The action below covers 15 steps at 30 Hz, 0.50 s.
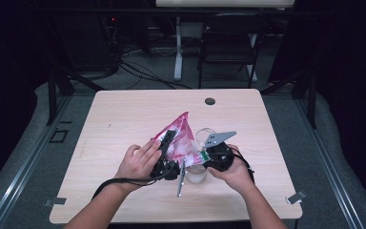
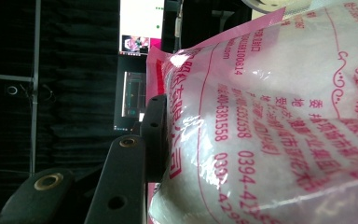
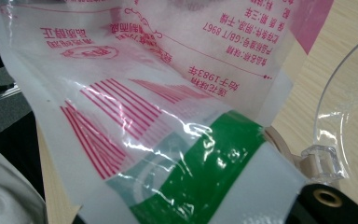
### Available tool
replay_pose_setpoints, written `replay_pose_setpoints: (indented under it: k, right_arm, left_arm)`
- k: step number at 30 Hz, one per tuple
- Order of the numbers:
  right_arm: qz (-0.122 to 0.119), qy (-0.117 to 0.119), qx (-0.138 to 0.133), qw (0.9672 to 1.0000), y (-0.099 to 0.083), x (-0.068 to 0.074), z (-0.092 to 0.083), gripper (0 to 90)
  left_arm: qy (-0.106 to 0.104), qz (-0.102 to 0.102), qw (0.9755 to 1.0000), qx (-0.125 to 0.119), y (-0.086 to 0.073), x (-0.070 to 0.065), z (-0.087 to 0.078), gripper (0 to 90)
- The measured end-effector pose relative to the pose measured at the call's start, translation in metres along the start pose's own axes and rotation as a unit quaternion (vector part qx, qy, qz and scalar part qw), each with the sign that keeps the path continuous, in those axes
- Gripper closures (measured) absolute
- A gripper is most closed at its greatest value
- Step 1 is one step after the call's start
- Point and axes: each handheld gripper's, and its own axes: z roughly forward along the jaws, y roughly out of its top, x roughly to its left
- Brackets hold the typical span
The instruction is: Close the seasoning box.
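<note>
A plastic bag [image 1: 183,136] with pink print and white powder inside is held up over the middle of the table [image 1: 124,119]. My left gripper [image 1: 173,142] is shut on its left side; one black finger [image 2: 154,135] presses flat against the bag [image 2: 270,116], and the other is hidden behind it. My right gripper [image 1: 202,155] is shut on the bag's lower corner, where a green band [image 3: 209,172] crosses the plastic. One right fingertip [image 3: 328,200] peeks out below the bag [image 3: 168,93].
A clear cup [image 1: 205,135] stands on the table just behind the right gripper; its rim [image 3: 335,135] is close to the bag's corner. A pale round container [image 1: 196,175] sits below the bag. A round grommet [image 1: 210,101] marks the table's far edge.
</note>
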Motion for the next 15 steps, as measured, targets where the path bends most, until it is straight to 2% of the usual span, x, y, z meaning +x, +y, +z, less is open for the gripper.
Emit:
replay_pose_setpoints:
  k: [15]
  right_arm:
    - [0.002, 0.001, -0.003, 1.0, -0.0001, -0.0012, -0.0016, 90.0]
  left_arm:
    - [0.002, -0.001, 1.0, -0.003, 0.0025, 0.0013, -0.0012, 65.5]
